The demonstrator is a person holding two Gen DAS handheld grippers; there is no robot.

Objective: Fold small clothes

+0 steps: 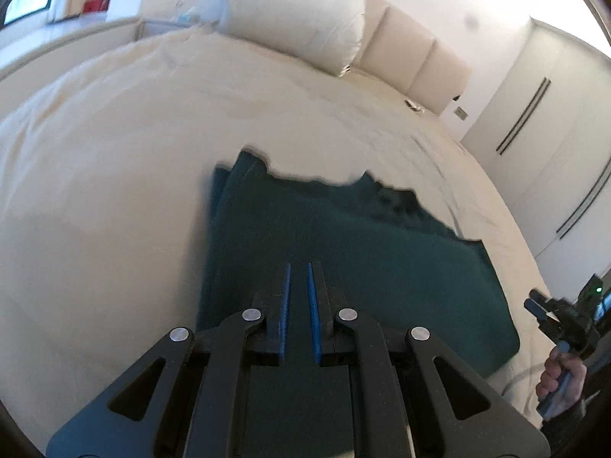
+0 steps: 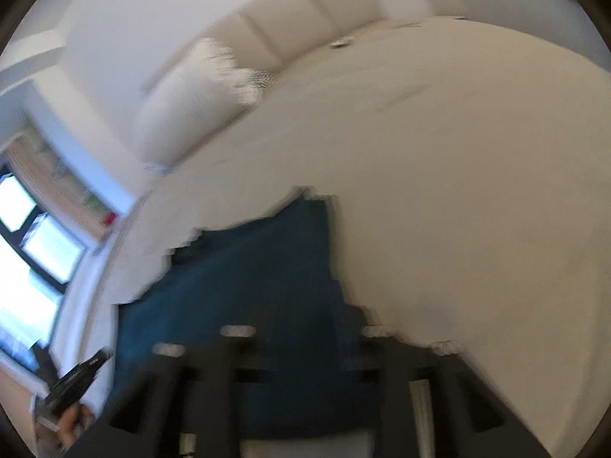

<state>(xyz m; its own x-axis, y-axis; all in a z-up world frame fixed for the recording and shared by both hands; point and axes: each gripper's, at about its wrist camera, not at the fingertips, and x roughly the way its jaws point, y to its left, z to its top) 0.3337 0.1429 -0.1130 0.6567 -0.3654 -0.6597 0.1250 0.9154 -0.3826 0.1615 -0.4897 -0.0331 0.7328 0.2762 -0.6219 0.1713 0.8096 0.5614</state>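
A dark teal garment (image 1: 343,236) lies folded flat on the cream bed (image 1: 114,145). My left gripper (image 1: 299,267) hovers over the garment's near part, its blue-padded fingers a narrow gap apart and holding nothing. The right gripper (image 1: 534,305) shows at the far right edge of the left wrist view, held in a hand beyond the garment's right edge. In the right wrist view the garment (image 2: 259,267) lies just ahead on the bed (image 2: 458,191); that view is heavily blurred and the right fingers cannot be made out.
A white pillow (image 1: 301,15) leans on the padded headboard (image 1: 420,61) at the far end of the bed. White wardrobe doors (image 1: 546,145) stand to the right. A window (image 2: 23,236) is at the left in the right wrist view.
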